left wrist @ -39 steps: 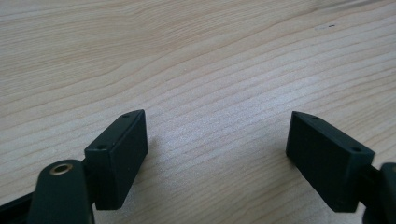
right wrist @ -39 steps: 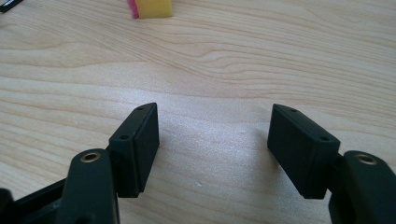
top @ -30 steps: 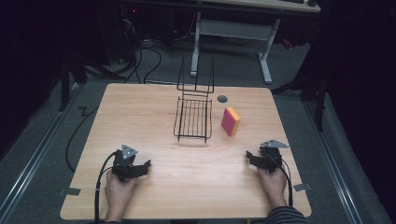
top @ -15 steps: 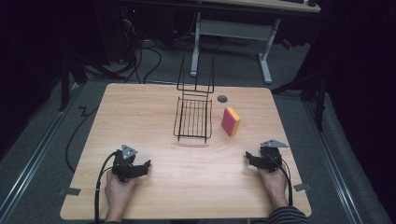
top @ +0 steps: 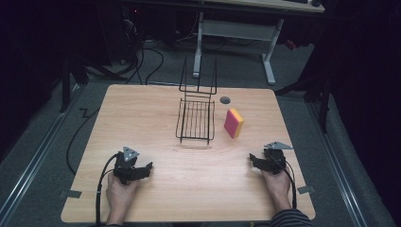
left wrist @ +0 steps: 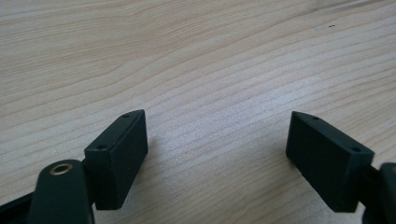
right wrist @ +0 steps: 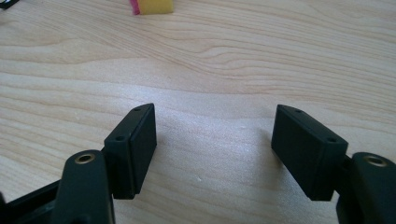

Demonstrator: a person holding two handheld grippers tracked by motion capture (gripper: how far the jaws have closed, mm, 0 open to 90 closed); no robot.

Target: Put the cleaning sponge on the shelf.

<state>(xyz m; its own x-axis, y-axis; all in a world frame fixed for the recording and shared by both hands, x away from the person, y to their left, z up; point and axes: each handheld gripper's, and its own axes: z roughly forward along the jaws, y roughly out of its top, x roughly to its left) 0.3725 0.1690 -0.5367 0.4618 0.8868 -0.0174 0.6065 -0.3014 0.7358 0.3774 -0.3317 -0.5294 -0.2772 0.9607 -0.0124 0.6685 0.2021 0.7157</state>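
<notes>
Sponge [top: 233, 123], pink and yellow, stands on edge near the desk's [top: 142, 109] right edge, beside the wire rack [top: 195, 120]. Right tool [top: 257, 162] at the near-right corner is closer, its jaws spread and empty after closing slightly; left tool [top: 142, 169] likewise spread.

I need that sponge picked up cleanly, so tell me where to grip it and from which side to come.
Grip the sponge across its two broad faces, pink and yellow, near the top edge, coming from above. It seems to stand on edge, apart from the wire rack, so its thin width would fit between the open fingers of the right gripper, the nearer one.
</notes>
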